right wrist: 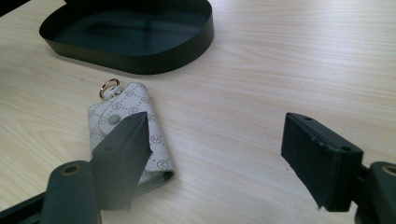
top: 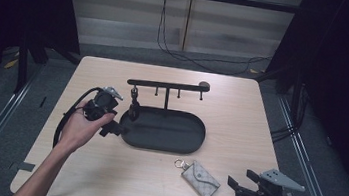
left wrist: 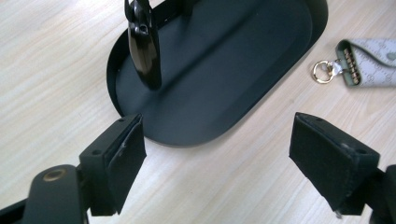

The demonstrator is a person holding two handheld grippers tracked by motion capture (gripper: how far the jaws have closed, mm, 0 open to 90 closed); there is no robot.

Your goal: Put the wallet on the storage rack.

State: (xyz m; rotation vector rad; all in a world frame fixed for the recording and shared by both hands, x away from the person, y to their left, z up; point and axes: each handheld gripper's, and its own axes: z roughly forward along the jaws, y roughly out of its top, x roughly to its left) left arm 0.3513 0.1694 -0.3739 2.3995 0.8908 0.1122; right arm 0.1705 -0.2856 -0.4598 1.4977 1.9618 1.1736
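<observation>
At the left of the worktop [top: 102,180], the left tool [top: 119,129] hovers at the near-left end of the black oval tray [top: 192,140], its jaws spread wide and holding nothing. Just beyond it a dark key fob [top: 133,107] hangs from the leftmost hook of the black key rack [top: 166,84] that rises out of the tray; in the left gripper view the fob [left wrist: 144,46] dangles above the tray floor, ahead of the released jaws. Moving right, the grey monogram key pouch [top: 200,180] lies flat on the worktop just in front of the tray, its gold ring [top: 180,163] pointing toward the tray and its long axis running diagonally from far-left to near-right. At the far right, the right tool [top: 233,183] is also open and empty, near the pouch and clearly the closer of the two; the pouch [right wrist: 135,126] sits ahead and partly behind its left jaw, so I judge a short shift leftward would bracket it.
</observation>
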